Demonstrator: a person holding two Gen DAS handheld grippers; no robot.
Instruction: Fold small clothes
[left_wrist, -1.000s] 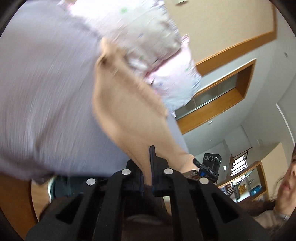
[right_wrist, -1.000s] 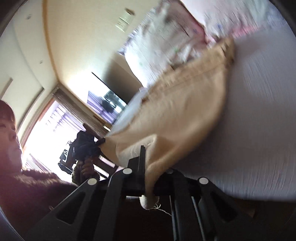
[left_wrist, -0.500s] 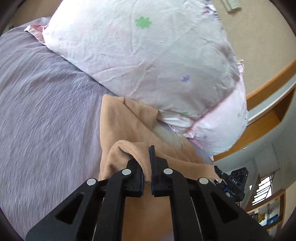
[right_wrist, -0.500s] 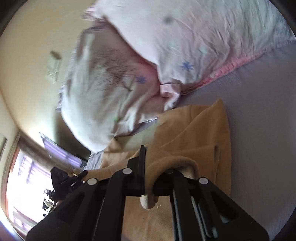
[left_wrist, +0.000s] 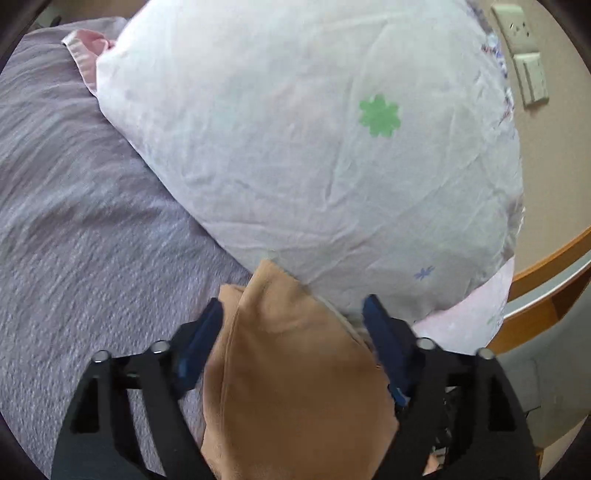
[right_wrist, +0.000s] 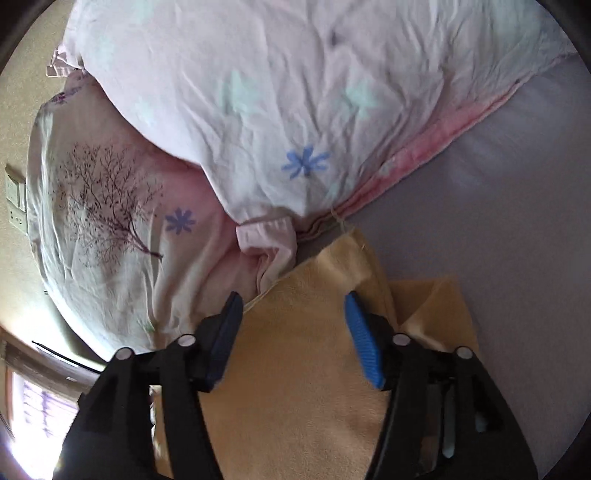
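1. Both grippers let go since 0.5 s ago; tan garment (left_wrist: 295, 369) dropped flat.
2. L gripper (left_wrist: 291, 310): jaws wide, nothing held.
3. R gripper (right_wrist: 293, 304): same.
4. Garment on purple bedsheet (left_wrist: 92, 221), top edge touching pillow (left_wrist: 314, 147).

You are getting soft, even daylight; window glare (right_wrist: 22, 417) is blowing out the right view's near left, fisheye edges are bending and darkening.

Two grippers: left gripper (left_wrist: 293, 314), right gripper (right_wrist: 293, 310). One tan garment (left_wrist: 295, 376). Two pillows: clover pillow (left_wrist: 314, 147), tree-print pillow (right_wrist: 110, 229). One purple bedsheet (left_wrist: 74, 221). Two wall switch plates (left_wrist: 528, 74).
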